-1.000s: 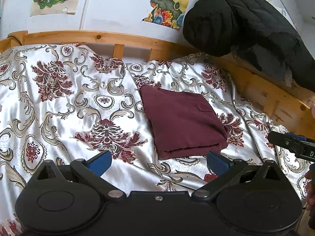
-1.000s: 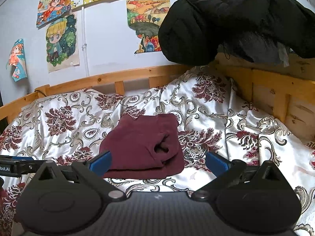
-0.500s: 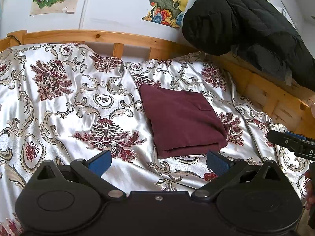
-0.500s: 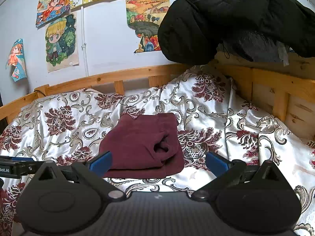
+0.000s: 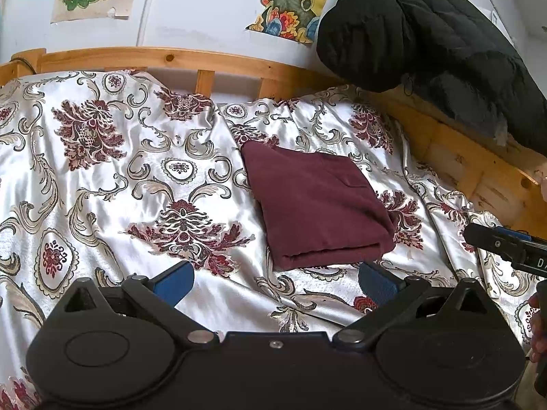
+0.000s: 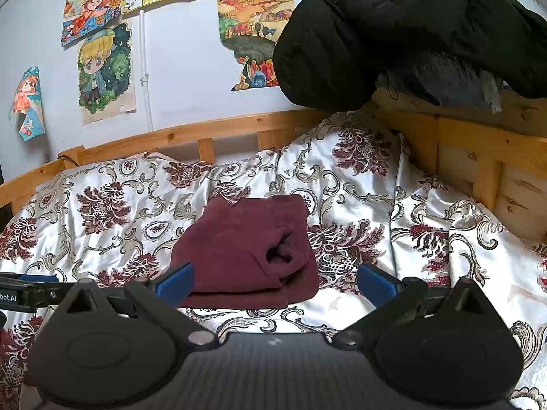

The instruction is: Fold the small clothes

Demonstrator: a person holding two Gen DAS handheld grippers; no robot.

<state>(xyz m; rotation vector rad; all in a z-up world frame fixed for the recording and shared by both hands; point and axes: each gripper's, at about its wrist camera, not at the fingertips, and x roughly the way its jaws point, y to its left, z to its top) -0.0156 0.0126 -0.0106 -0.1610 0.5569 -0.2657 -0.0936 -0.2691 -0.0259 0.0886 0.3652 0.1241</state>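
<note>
A dark red garment lies folded into a compact rectangle on the floral bedspread. In the right wrist view the garment shows a bunched opening at its near right corner. My left gripper is open and empty, just short of the garment's near folded edge. My right gripper is open and empty, with the garment's near edge between its blue fingertips. The right gripper also shows in the left wrist view at the right edge.
A wooden bed rail runs along the back and the right side. A black padded jacket hangs over the right corner. Drawings are stuck on the wall behind.
Both views have shifted very slightly; the garment lies in the same place and both grippers stay open.
</note>
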